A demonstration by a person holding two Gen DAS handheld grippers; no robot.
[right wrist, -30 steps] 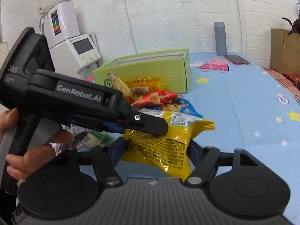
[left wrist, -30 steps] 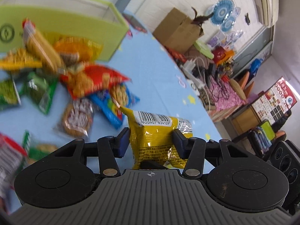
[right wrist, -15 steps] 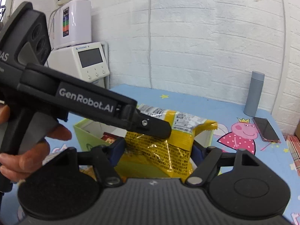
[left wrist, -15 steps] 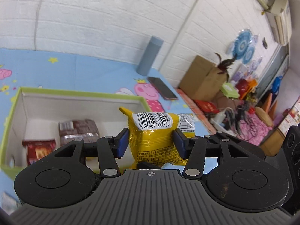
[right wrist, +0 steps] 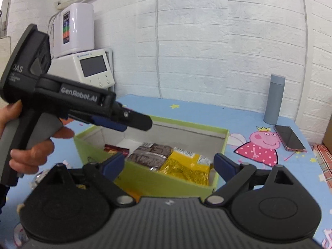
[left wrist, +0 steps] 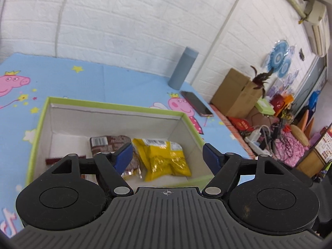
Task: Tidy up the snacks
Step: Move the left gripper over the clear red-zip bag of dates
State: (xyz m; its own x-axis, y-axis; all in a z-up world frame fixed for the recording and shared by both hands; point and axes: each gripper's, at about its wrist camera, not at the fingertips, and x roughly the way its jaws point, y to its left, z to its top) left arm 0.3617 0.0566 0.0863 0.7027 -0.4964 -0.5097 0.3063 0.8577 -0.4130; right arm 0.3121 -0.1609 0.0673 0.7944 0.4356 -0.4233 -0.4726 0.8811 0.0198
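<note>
Green box (left wrist: 187,120), one, open-topped, white inside, on the blue cartoon-print mat (left wrist: 116,83).

Contents, three packets counted:
- Yellow snack packet (left wrist: 164,158), one, lying flat on the box floor, barcode end toward the far wall.
- Brown packet (left wrist: 112,143), one, just beside the yellow one, touching it in the right wrist view.
- Red packet (right wrist: 116,150), one, mostly hidden; possibly more beneath it.

Left gripper (left wrist: 167,155): one, above the box, jaws spread wide, holding nothing.
Right gripper (right wrist: 169,165): one, jaws likewise spread, empty, at the near box wall.

On the mat beyond the box: grey bottle (left wrist: 183,67), one, upright; phone (left wrist: 196,103), one, flat.
</note>
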